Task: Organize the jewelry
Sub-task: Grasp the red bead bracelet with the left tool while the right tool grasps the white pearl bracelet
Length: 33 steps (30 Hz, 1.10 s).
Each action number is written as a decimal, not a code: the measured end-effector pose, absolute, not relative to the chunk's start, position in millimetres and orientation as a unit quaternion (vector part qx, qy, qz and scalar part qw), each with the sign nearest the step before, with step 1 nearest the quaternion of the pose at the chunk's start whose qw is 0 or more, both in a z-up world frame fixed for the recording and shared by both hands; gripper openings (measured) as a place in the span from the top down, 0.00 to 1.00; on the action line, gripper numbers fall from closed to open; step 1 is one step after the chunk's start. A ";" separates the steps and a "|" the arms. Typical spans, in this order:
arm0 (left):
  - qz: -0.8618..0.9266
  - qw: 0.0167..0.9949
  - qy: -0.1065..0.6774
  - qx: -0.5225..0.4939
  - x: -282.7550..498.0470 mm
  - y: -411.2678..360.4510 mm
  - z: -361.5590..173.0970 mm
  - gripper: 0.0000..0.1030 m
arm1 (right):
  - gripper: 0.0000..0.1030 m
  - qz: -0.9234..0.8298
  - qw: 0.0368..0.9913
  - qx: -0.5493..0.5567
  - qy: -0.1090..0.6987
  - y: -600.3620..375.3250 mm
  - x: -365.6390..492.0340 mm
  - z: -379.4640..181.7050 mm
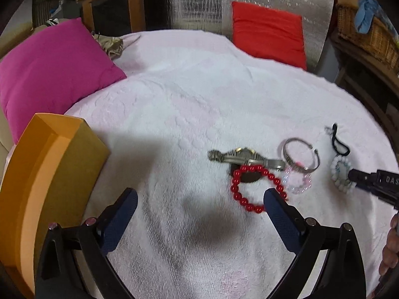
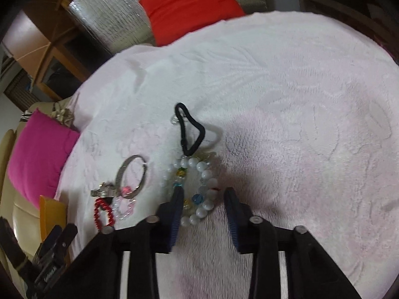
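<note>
I hold my right gripper (image 2: pixel 203 208) low over the white bead bracelet (image 2: pixel 197 191), which lies on the pale towel-like cover (image 2: pixel 299 99) at the right end of the row of jewelry. The jaws are partly apart. One finger stands inside the loop of beads and the other outside its right edge, so the near-right arc of beads sits between them, but I see no pad pressing on it yet. To do this step well, I judge that I should keep both tips down close to the cloth and close slowly on that one strand, so the round beads do not roll out sideways.

A black hair tie (image 2: pixel 190 134) lies just beyond the bracelet and touches or overlaps its far edge. I would lift gently and check that it does not come up too.

My left gripper (image 1: pixel 199 204) hangs wide open and empty over the cloth to the left of the pile. The red bead bracelet (image 1: pixel 254 186) lies beside its right finger. Past it are the watch (image 1: pixel 244 158), a clear pink bead bracelet (image 1: pixel 298 180) and a silver bangle (image 1: pixel 300 153), all bunched and partly overlapping.

The orange box (image 1: pixel 49 174) stands at the near left, and I take it to be where the pieces go. Its opening is not in view, so I cannot tell what it holds.
</note>
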<state>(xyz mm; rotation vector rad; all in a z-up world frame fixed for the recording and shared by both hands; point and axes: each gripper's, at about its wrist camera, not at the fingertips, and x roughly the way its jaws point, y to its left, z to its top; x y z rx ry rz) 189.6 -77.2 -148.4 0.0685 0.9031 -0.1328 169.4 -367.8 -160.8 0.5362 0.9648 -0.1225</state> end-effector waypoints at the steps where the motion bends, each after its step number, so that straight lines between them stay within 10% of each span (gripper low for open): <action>1: -0.065 0.895 0.440 0.035 189.9 -79.2 -149.8 0.02 | 0.79 -0.063 0.850 0.252 0.457 -367.7 170.7 -160.9; 24: -0.104 0.878 0.466 0.025 199.8 -90.0 -162.8 0.03 | 0.90 -0.103 0.855 0.313 0.400 -412.3 108.7 -135.8; 27: -0.124 0.870 0.477 -0.001 210.8 -91.4 -167.1 0.26 | 0.90 -0.099 0.857 0.308 0.401 -408.2 108.5 -135.3; 33: -0.123 0.870 0.476 -0.014 228.1 -94.9 -171.4 0.40 | 0.90 -0.093 0.856 0.304 0.407 -403.4 109.4 -137.2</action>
